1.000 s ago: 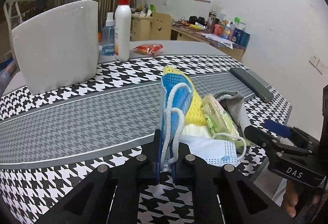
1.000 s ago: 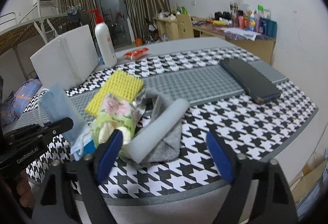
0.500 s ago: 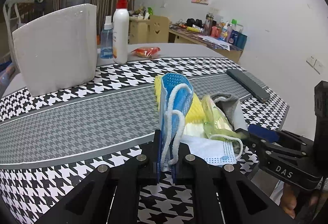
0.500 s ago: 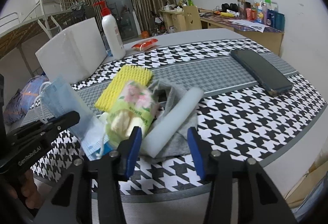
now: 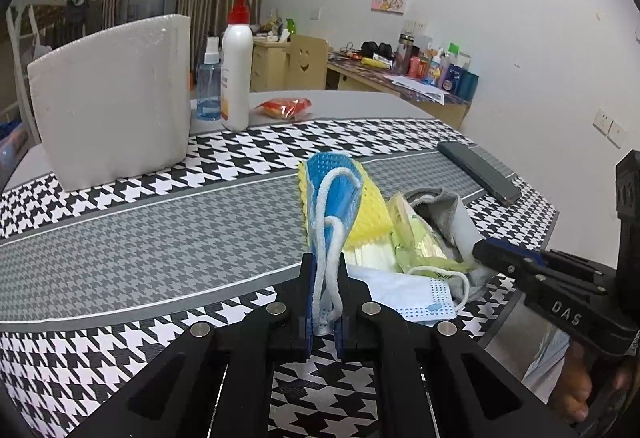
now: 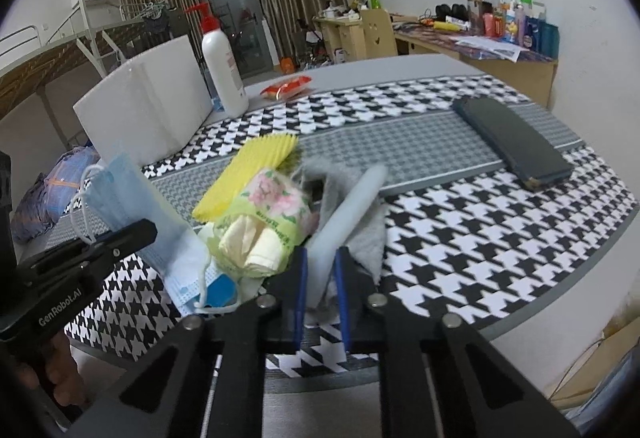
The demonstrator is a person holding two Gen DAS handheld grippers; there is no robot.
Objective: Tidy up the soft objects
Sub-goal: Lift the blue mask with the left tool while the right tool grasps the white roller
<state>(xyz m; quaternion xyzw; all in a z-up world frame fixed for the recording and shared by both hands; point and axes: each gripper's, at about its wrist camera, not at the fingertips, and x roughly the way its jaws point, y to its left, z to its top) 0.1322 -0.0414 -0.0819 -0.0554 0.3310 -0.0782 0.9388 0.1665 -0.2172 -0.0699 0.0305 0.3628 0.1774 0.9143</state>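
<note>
My left gripper is shut on a blue face mask and holds it upright above the houndstooth table. The mask also shows in the right wrist view. My right gripper is shut on the near end of a pale grey foam roll that lies on a grey cloth. Beside it lie a yellow sponge, a green tissue pack and a second mask.
A white foam block stands at the back left, with a pump bottle, a spray bottle and a red snack pack behind. A dark case lies at the right. The table edge is near.
My right gripper moved forward and closed from wide open onto the foam roll. My left gripper kept hold of the blue mask with little movement.
</note>
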